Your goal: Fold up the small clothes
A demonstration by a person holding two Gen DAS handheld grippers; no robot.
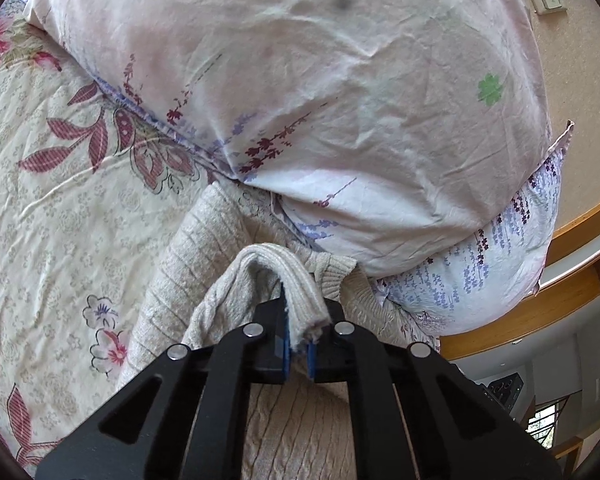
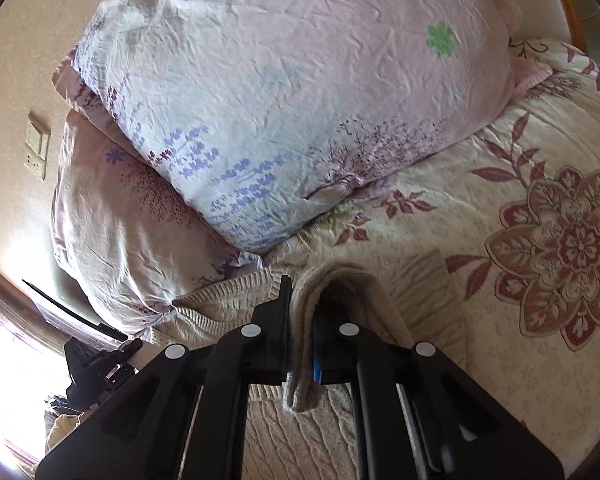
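Left tongs (image 1: 299, 334) are clamped on a raised fold of the beige knit sweater (image 1: 204, 264), and the right tongs (image 2: 302, 336) pinch another ribbed edge of the same garment. The sweater lies on the floral bedspread (image 1: 40, 208), its far end touching the stacked pillows (image 1: 300, 80).

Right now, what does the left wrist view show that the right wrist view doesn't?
Only the left wrist view shows the left gripper shut on a fold of the beige knit sweater, plus the wooden headboard edge. Only the right wrist view shows the right gripper shut on another fold, and the large flower medallion on the bedspread. Both show the lavender-print pillow with its green clover, and a wall switch plate.
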